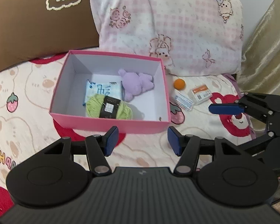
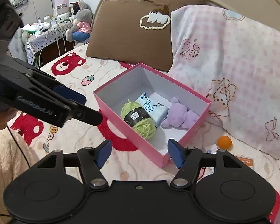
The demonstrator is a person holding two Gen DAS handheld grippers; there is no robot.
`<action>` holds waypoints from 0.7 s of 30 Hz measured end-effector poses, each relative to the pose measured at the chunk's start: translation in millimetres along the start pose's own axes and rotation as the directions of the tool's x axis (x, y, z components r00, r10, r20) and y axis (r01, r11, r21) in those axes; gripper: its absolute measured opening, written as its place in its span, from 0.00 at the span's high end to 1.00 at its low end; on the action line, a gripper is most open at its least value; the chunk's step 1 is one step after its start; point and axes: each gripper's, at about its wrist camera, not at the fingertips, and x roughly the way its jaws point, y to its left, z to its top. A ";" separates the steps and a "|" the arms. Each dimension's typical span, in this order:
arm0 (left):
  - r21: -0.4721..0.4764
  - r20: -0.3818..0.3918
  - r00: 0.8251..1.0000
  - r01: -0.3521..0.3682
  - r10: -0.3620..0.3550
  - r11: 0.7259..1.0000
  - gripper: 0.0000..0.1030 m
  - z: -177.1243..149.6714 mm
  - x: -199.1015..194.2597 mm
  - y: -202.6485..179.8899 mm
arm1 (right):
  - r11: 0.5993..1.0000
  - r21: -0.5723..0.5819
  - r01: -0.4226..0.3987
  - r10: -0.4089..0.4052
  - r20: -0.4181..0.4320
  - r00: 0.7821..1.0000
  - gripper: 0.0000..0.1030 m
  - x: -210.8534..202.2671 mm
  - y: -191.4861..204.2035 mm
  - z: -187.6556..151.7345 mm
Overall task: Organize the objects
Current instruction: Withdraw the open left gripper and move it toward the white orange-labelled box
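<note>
Presently catalogued, largest first:

1. Bedspread (image 1: 28, 85), cream with red bears and strawberries; covers the bed beneath everything else.
2. Pink checked pillow (image 1: 168, 28), propped at the head of the bed, right of the brown pillow (image 1: 37, 31) with a stitched cloud.
3. Pink box (image 1: 110, 119), lid off, white inside; sits on the bedspread in front of both pillows.
4. Left gripper (image 1: 142, 140), jaws spread with nothing between them; hovers over the bedspread just short of the box's near wall.
5. Right gripper (image 2: 140, 154), jaws spread, nothing held; poised above the box's near corner.
6. Purple plush toy (image 1: 136, 84), lying in the box toward its right side.
7. Green ball of yarn (image 1: 108, 108) with black label, in the box against the near wall, resting partly on the tissue pack.
8. Light blue tissue pack (image 1: 102, 90), flat on the box floor, between yarn and plush toy.
9. White packet with orange label (image 1: 199, 93), on the bedspread outside the box, to its right.
10. White packet with blue print (image 1: 183, 100), just beside the former, nearer the box.
11. Orange ball (image 1: 179, 83), on the bedspread by the pink pillow, outside the box.
</note>
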 end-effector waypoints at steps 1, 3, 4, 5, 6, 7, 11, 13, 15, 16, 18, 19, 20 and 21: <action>0.002 -0.001 1.000 -0.004 0.004 1.000 0.42 -1.8 -0.3 -2.1 | 1.000 -0.007 0.003 -0.003 -0.006 1.000 0.28 -3.1 -0.1 -1.7; 0.019 0.002 0.999 -0.035 0.035 0.999 0.38 -5.0 0.3 -7.6 | 1.000 -0.009 0.009 -0.009 -0.015 1.000 0.28 -9.2 -2.5 -6.4; 0.022 -0.001 0.999 -0.044 0.044 0.999 0.38 -6.5 1.1 -9.5 | 1.000 -0.003 0.006 -0.006 -0.017 1.000 0.28 -12.1 -4.6 -8.8; 0.028 -0.008 0.999 -0.041 0.041 0.999 0.38 -8.1 2.2 -11.2 | 1.000 0.004 0.005 -0.005 -0.025 1.000 0.28 -14.6 -7.1 -12.2; 0.028 -0.016 0.999 -0.033 0.033 0.999 0.37 -9.4 3.3 -12.3 | 1.000 0.006 0.009 -0.009 -0.030 1.000 0.28 -16.3 -8.6 -14.5; 0.024 -0.022 0.999 -0.027 0.028 0.999 0.36 -10.9 4.2 -13.4 | 1.000 0.005 0.017 -0.016 -0.031 0.999 0.28 -18.9 -10.6 -17.7; 0.033 -0.041 0.999 -0.005 0.006 0.999 0.32 -18.7 7.9 -22.4 | 0.999 0.010 0.035 -0.035 -0.030 0.999 0.23 -25.6 -19.9 -27.5; 0.042 -0.049 0.999 0.010 -0.008 0.999 0.29 -21.8 11.1 -27.9 | 0.998 0.023 0.052 -0.051 -0.040 0.998 0.23 -26.2 -25.2 -31.2; 0.046 -0.056 0.998 0.020 -0.018 0.999 0.28 -24.7 15.5 -33.6 | 0.998 0.024 0.065 -0.064 -0.061 0.996 0.22 -26.8 -30.0 -34.9; 0.049 -0.061 0.998 0.027 -0.024 0.998 0.28 -25.7 18.2 -36.6 | 0.997 0.020 0.072 -0.070 -0.070 0.995 0.22 -27.1 -31.5 -36.7; 0.047 -0.072 0.997 0.045 -0.041 0.998 0.28 -27.0 24.1 -41.8 | 0.997 0.010 0.081 -0.080 -0.083 0.993 0.22 -28.5 -34.1 -40.4; 0.034 -0.073 0.996 0.045 -0.043 0.998 0.27 -27.7 27.0 -44.5 | 0.996 0.006 0.086 -0.085 -0.087 0.993 0.22 -29.8 -35.3 -42.4; 0.034 -0.081 0.995 0.053 -0.050 0.998 0.27 -28.3 30.0 -47.3 | 0.996 0.003 0.087 -0.087 -0.090 0.992 0.21 -30.8 -36.4 -44.3; 0.036 -0.086 0.995 0.060 -0.057 0.998 0.27 -28.7 32.6 -49.9 | 0.996 0.000 0.089 -0.089 -0.094 0.992 0.21 -31.9 -37.4 -45.9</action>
